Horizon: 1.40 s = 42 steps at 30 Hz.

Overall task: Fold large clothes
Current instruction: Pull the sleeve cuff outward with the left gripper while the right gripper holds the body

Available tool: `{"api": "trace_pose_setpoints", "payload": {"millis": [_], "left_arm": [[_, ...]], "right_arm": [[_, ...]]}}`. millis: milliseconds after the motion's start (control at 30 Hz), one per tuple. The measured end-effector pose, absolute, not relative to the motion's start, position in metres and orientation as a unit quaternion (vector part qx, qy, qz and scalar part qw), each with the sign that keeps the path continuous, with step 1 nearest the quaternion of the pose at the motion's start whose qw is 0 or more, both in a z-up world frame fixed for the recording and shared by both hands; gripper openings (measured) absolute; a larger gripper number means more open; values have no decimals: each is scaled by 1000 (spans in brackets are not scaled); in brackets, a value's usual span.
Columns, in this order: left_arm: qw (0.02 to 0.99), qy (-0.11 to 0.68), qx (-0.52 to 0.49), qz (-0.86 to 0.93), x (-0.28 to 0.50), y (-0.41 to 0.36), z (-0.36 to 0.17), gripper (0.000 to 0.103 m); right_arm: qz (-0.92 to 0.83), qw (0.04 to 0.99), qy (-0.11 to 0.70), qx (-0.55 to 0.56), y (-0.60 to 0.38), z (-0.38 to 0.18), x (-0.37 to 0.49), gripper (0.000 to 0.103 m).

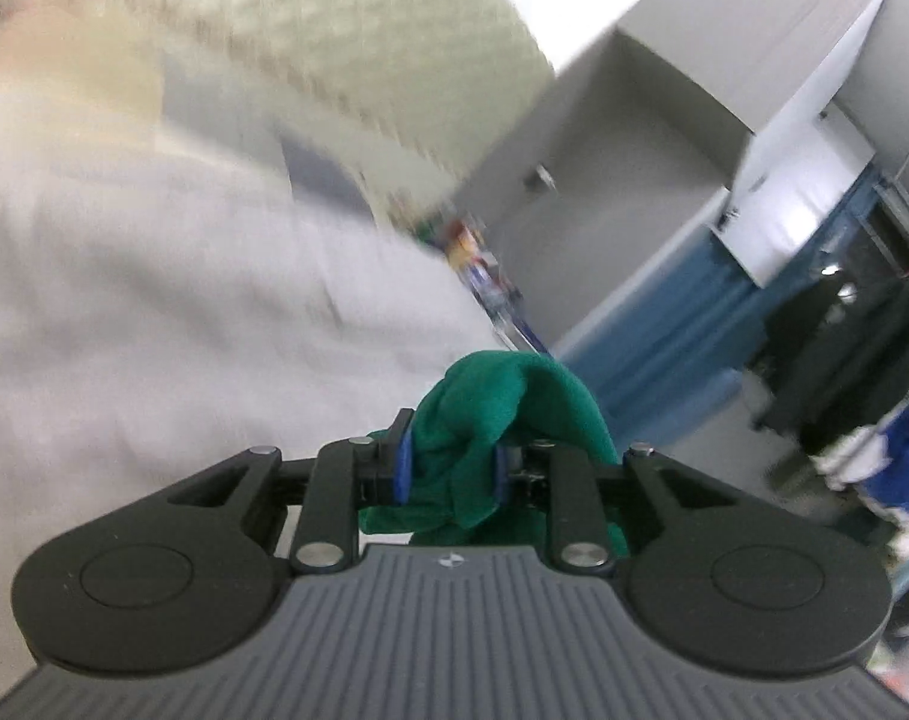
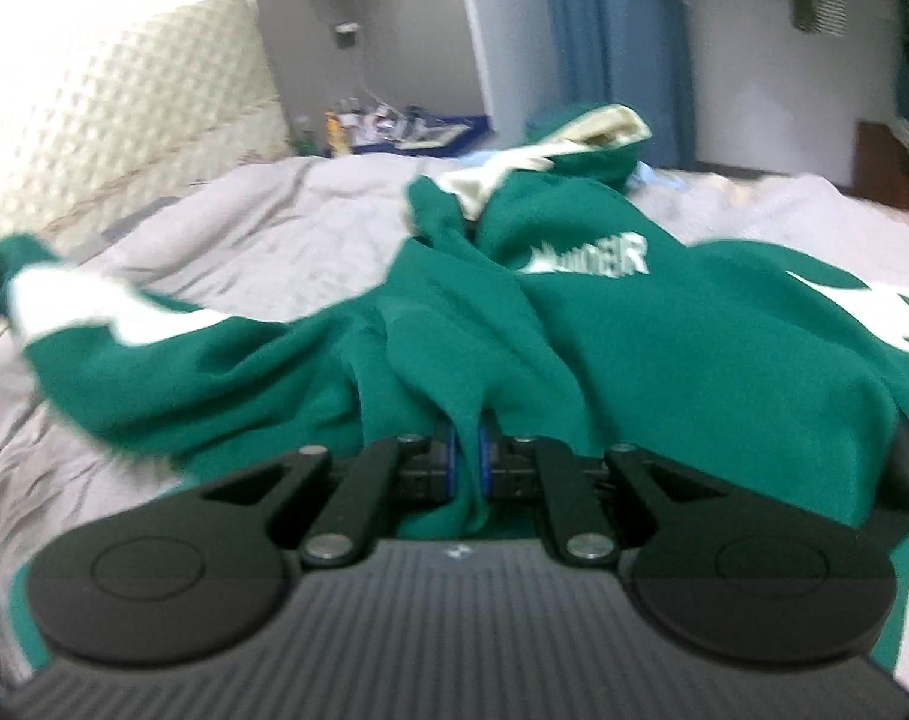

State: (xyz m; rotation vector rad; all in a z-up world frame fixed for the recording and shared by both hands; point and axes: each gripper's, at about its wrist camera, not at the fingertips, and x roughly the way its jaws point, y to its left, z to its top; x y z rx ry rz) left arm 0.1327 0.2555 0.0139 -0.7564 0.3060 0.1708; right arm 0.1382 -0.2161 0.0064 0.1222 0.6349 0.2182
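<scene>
Both grippers, left (image 1: 451,471) and right (image 2: 466,459), pinch hoodie (image 2: 604,324) cloth; its body stretches toward twelve o'clock from the right.

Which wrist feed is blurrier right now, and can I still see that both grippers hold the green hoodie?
Left wrist view: heavy motion smear on the bedding and wall, but green hoodie sits sharp in the left gripper. Right wrist view: milder blur, window glare top left; right gripper is clamped on fabric.
</scene>
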Motion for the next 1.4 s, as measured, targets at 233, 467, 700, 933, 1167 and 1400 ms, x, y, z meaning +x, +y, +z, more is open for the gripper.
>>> {"api": "trace_pose_setpoints", "payload": {"millis": [233, 467, 700, 933, 1167, 1400], "left_arm": [[922, 131, -330, 151, 178, 321, 88, 27], [937, 131, -248, 207, 252, 372, 141, 27], [933, 177, -198, 244, 345, 411, 87, 27], [918, 230, -187, 264, 388, 441, -12, 29], [927, 243, -183, 221, 383, 437, -17, 55], [928, 277, -150, 200, 320, 404, 15, 81]], "right_arm": [[171, 932, 307, 90, -192, 5, 142, 11], [232, 907, 337, 102, -148, -11, 162, 13], [279, 881, 376, 65, -102, -39, 170, 17], [281, 876, 387, 64, -83, -60, 178, 26], [285, 878, 380, 61, -83, -62, 177, 32], [281, 882, 372, 69, -93, -52, 169, 63]]}}
